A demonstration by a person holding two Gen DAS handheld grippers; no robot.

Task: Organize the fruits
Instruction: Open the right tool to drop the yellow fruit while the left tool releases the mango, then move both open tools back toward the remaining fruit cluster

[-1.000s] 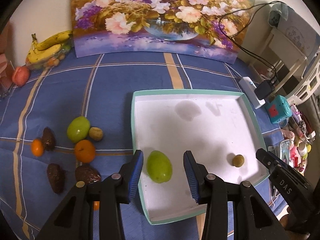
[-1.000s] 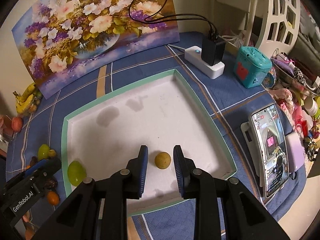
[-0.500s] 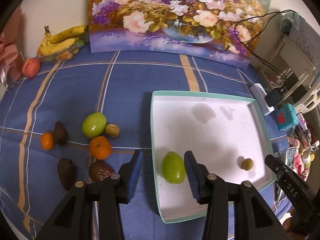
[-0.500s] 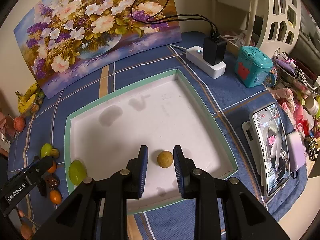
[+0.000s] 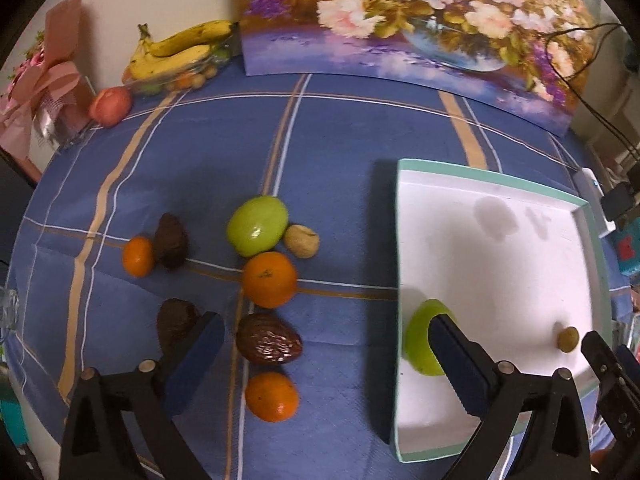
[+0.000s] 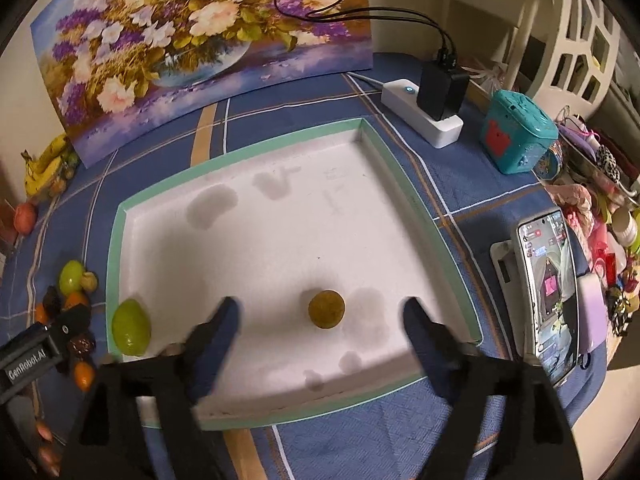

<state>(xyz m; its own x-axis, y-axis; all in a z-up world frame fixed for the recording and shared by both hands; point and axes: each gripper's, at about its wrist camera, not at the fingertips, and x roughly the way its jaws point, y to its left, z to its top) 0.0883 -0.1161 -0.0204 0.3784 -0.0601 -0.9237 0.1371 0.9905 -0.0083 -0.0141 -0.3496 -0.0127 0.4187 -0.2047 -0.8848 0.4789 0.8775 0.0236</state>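
Seven loose fruits lie clustered on the blue cloth [image 5: 328,152] at left, probably awaiting sorting, among them a green fruit [image 5: 257,231] and an orange [image 5: 269,279]. Over them the left gripper [image 5: 320,344] gapes, holding nothing. Rightward, its finger hides part of a green mango [image 6: 131,332] in the white tray [image 6: 256,148]. Beyond, the right gripper [image 6: 320,322] is spread wide around a small brown fruit [image 6: 326,309], not touching it.

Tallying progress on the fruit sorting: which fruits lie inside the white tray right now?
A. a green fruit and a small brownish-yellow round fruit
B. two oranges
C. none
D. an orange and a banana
A: only the green fruit and small round fruit lie in the tray.
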